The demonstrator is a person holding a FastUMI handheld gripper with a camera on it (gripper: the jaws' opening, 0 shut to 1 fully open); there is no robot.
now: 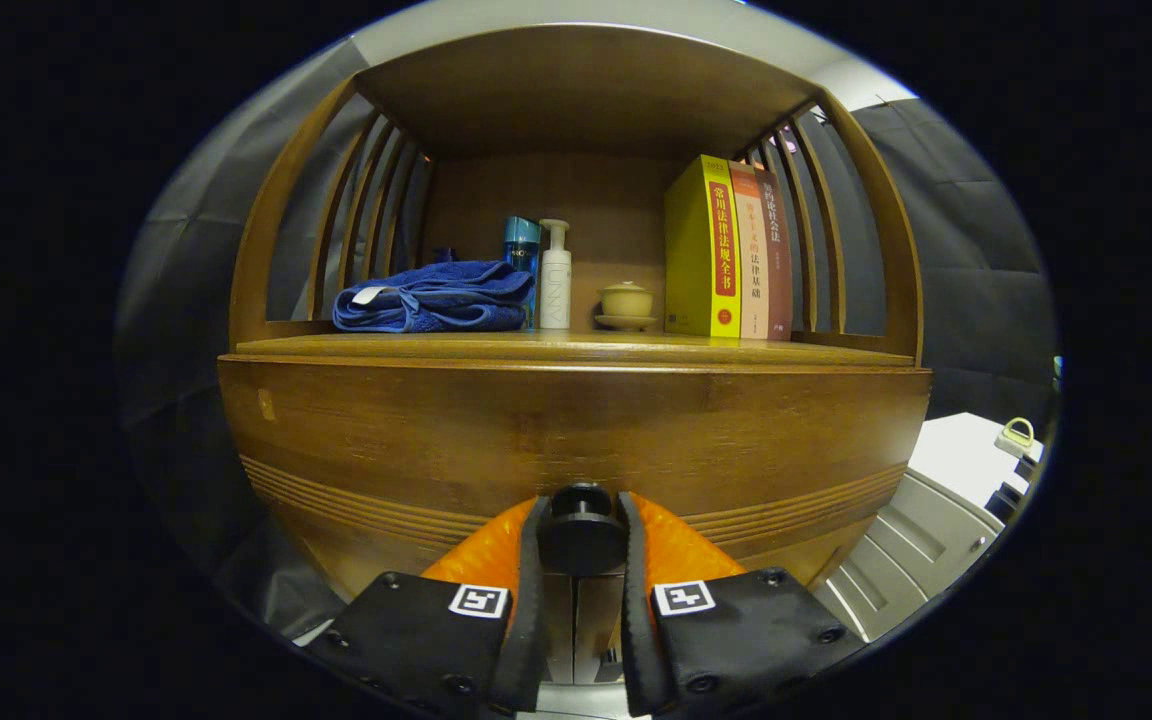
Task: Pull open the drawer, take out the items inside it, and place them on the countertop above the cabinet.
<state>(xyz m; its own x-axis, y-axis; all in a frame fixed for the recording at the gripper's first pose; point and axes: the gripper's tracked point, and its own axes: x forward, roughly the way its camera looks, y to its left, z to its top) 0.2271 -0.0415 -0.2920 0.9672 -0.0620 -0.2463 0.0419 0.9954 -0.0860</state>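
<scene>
Gripper closed around drawer knob

The tall yellow hardback book standing on the wooden shelf carries a red spine strip with the vertical Chinese title 常用法律法规全书. On the pale orange book beside it, the lower spine reads 法律基础, while the characters on the brown book next along and the vertical lettering on the white pump bottle are too small to make out. A square black-and-white coded marker sits on each finger of the gripper, whose fingers press from both sides on the dark round drawer knob; no numerals can be read anywhere.
</scene>
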